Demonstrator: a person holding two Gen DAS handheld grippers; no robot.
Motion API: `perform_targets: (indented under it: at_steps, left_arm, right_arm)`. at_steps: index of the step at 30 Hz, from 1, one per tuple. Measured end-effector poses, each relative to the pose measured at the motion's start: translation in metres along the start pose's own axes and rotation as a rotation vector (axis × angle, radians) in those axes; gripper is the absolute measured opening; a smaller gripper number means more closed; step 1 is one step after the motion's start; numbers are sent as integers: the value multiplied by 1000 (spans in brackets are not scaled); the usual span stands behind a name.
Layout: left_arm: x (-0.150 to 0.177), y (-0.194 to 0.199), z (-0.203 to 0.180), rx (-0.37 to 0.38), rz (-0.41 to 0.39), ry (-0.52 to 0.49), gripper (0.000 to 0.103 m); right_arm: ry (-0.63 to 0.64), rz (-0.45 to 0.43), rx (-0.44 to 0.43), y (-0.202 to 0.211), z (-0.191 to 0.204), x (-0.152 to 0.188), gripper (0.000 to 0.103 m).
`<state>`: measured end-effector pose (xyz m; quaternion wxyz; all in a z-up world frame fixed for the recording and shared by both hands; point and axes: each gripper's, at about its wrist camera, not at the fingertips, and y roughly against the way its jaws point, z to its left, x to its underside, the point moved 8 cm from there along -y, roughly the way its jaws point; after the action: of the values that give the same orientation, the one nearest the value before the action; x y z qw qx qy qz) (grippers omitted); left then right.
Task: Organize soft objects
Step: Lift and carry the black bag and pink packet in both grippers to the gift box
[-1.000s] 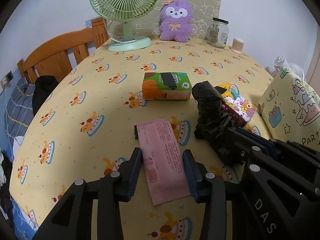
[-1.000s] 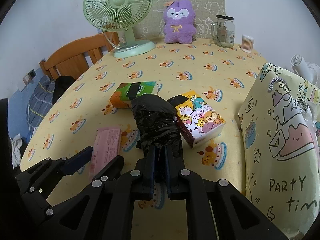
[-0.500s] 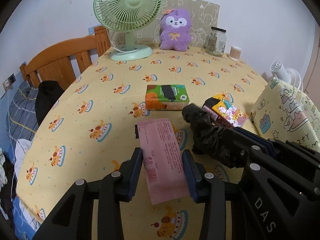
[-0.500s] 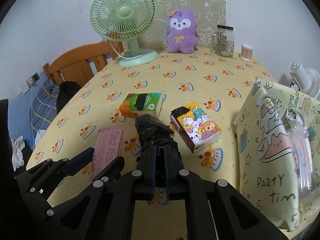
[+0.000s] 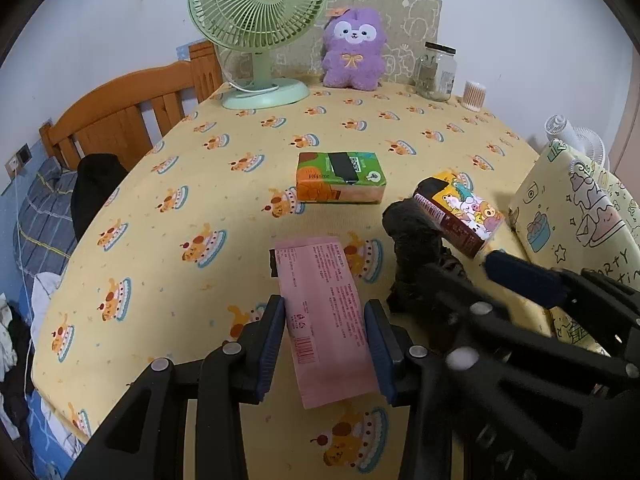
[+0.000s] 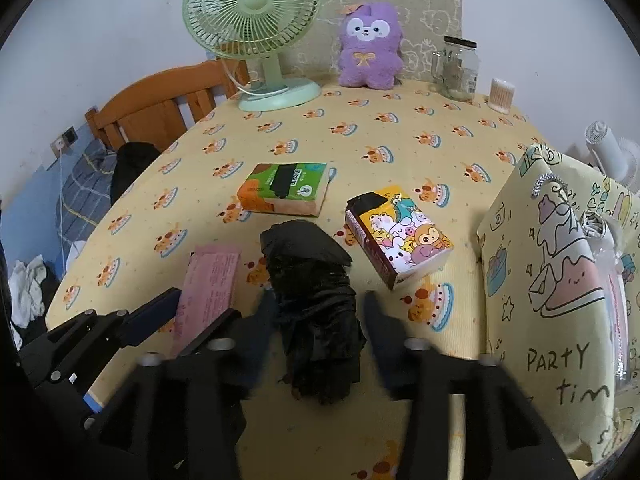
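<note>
A pink flat packet [image 5: 324,300] runs lengthwise between the pads of my left gripper [image 5: 326,332], which is shut on its two long edges low over the yellow tablecloth [image 5: 180,272]. A crumpled black plastic bag [image 6: 312,280] lies on the cloth between the fingers of my right gripper [image 6: 320,312]. Its jaws are opening and blurred, with the pads off the bag. In the left wrist view the black bag [image 5: 412,240] sits to the right of the packet, in front of the right gripper's body.
A green-and-orange tissue pack [image 6: 284,188] and a cartoon-printed tissue pack [image 6: 400,232] lie beyond the bag. A yellow "party" gift bag [image 6: 552,280] stands at the right. A green fan [image 5: 258,8], purple plush [image 5: 354,54], glass jar [image 5: 436,70] and swab pot [image 5: 475,95] line the back.
My right gripper, shut on the black bag before, lowered it to the cloth and its jaws have spread off it. The left gripper keeps its hold on the pink packet.
</note>
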<state>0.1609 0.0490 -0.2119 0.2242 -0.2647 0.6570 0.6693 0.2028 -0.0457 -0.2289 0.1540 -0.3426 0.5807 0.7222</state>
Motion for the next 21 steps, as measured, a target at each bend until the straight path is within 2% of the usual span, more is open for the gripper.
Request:
perform_targets:
  at_steps: [7, 9, 14, 21]
  left_arm:
    - [3, -14, 0, 5, 35, -6, 41]
    - [3, -14, 0, 8, 35, -7, 41]
    - [1, -15, 0, 17, 36, -4, 41]
    - [-6, -7, -4, 30, 15, -3, 41]
  right_arm:
    - [-24, 55, -14, -20, -2, 4, 57]
    - [-32, 63, -21, -23, -2, 4, 47]
    - [-37, 60, -22, -24, -2, 2, 41]
    - [-32, 26, 3, -11, -4, -5, 40]
